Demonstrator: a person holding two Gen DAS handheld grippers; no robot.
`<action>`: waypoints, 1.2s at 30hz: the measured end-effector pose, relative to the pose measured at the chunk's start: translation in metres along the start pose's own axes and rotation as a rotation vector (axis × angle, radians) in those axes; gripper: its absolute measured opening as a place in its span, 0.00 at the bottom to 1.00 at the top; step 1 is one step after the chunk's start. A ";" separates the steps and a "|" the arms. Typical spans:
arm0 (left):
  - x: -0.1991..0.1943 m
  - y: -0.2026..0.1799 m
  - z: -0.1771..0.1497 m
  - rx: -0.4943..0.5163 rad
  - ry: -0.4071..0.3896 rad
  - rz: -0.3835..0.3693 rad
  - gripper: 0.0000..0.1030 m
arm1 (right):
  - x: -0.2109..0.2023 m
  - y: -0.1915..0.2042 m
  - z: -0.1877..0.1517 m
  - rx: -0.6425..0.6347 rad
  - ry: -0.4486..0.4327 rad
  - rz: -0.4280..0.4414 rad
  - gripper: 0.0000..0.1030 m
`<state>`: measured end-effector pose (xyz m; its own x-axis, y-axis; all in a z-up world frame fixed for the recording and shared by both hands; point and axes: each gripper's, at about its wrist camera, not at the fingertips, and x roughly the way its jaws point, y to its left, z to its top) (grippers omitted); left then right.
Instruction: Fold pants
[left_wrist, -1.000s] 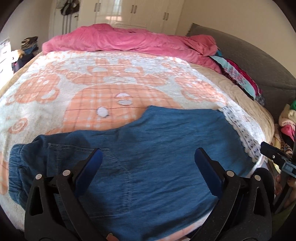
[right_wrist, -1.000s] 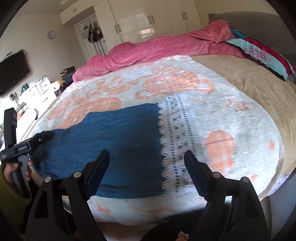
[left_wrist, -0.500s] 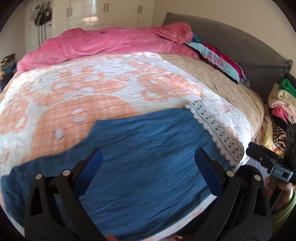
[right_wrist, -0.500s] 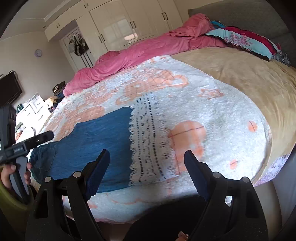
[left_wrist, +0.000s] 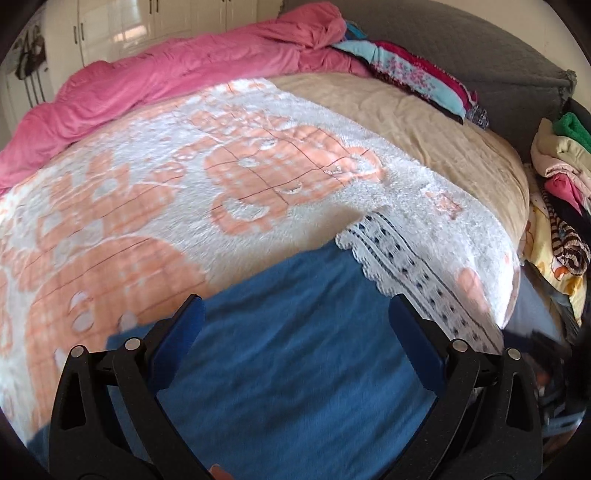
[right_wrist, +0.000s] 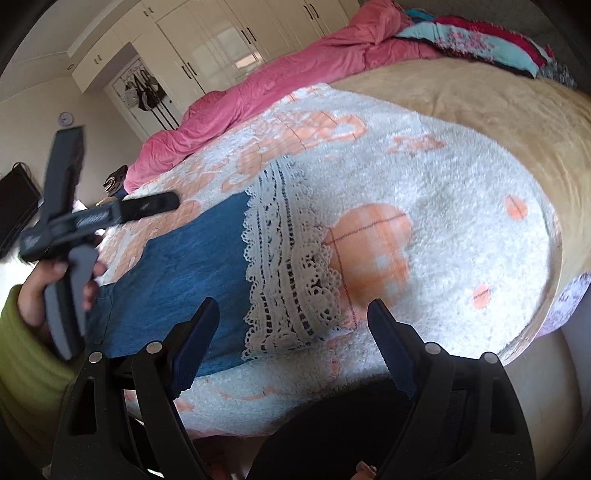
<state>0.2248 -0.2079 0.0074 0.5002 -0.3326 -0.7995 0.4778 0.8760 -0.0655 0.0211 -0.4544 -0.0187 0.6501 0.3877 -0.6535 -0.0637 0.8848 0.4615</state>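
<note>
Right wrist view: pants (right_wrist: 184, 266) lie lengthwise leftward, lace hem (right_wrist: 284, 266) just ahead of the wide, empty right gripper (right_wrist: 291, 332); left gripper (left_wrist: 295, 328) wide too.

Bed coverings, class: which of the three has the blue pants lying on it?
The white-and-orange fleece blanket carries the pants; the pink duvet and tan sheet do not.

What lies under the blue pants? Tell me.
The blue pants lie flat on a white-and-orange fleece blanket, lace cuff on it too. Whatever is below the blanket there stays covered.
</note>
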 end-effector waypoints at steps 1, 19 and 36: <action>0.007 -0.001 0.006 0.010 0.010 0.006 0.91 | 0.001 -0.001 0.000 0.007 0.006 0.005 0.79; 0.090 0.000 0.032 0.009 0.160 -0.243 0.60 | 0.012 0.006 -0.007 0.016 0.018 0.020 0.51; 0.101 -0.014 0.030 0.110 0.121 -0.311 0.57 | 0.027 0.004 0.001 0.097 0.019 0.089 0.53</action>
<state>0.2904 -0.2647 -0.0544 0.2322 -0.5278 -0.8170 0.6723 0.6941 -0.2574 0.0391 -0.4409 -0.0337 0.6309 0.4694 -0.6178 -0.0468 0.8177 0.5737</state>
